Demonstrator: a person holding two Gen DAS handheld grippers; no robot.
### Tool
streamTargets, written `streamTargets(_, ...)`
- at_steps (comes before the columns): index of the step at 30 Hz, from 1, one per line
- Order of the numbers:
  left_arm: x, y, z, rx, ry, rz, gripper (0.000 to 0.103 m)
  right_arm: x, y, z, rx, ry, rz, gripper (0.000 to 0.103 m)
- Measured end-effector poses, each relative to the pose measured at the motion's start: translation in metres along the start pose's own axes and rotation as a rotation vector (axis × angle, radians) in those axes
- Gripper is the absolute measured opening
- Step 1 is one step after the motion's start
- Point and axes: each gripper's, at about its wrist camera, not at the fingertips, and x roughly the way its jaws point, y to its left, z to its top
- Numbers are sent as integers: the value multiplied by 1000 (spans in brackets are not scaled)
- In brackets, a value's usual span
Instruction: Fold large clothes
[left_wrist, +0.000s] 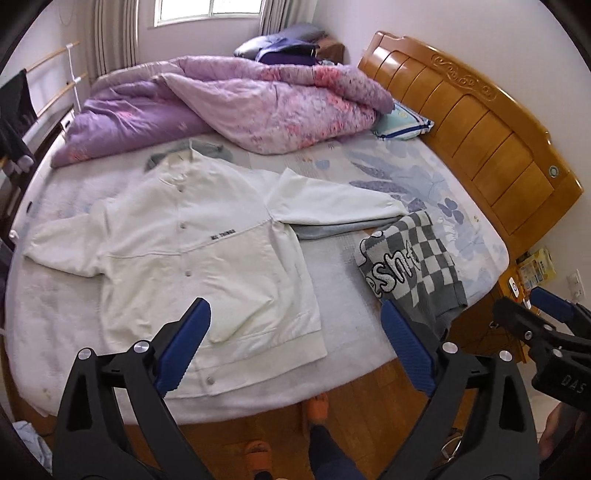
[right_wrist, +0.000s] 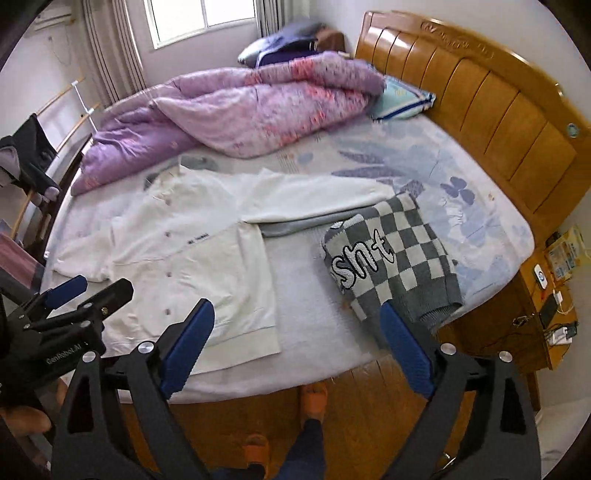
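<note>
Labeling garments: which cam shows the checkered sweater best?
Right wrist: the checkered sweater sits near centre, lettering readable, only its near edge behind a claw finger. Left wrist shows it smaller, off to the right, lettering more squeezed.

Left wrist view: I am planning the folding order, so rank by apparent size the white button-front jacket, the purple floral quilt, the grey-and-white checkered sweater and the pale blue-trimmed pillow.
1. Purple floral quilt and white button-front jacket: similar, jacket nearer, so unsure.
2. Grey-and-white checkered sweater.
3. Pale blue-trimmed pillow, partly hidden.

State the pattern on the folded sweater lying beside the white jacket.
Grey and white checks with white lettering on the sweater, clearest in the right wrist view.
</note>
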Motion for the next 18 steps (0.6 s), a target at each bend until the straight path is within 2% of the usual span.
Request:
streamTargets(4, -41, -5, -6, 3, -15, -12, 94, -36, 7, -6, -3, -17, 7, 89)
streamTargets(10, -93, -26, -18, 2, -60, 17, 95, -78, 5, -16, -15, -44, 17, 90)
streamTargets(18, -148, -69, -50, -24, -117, 106, 95, -130, -31, -41, -47, -85, 73, 91)
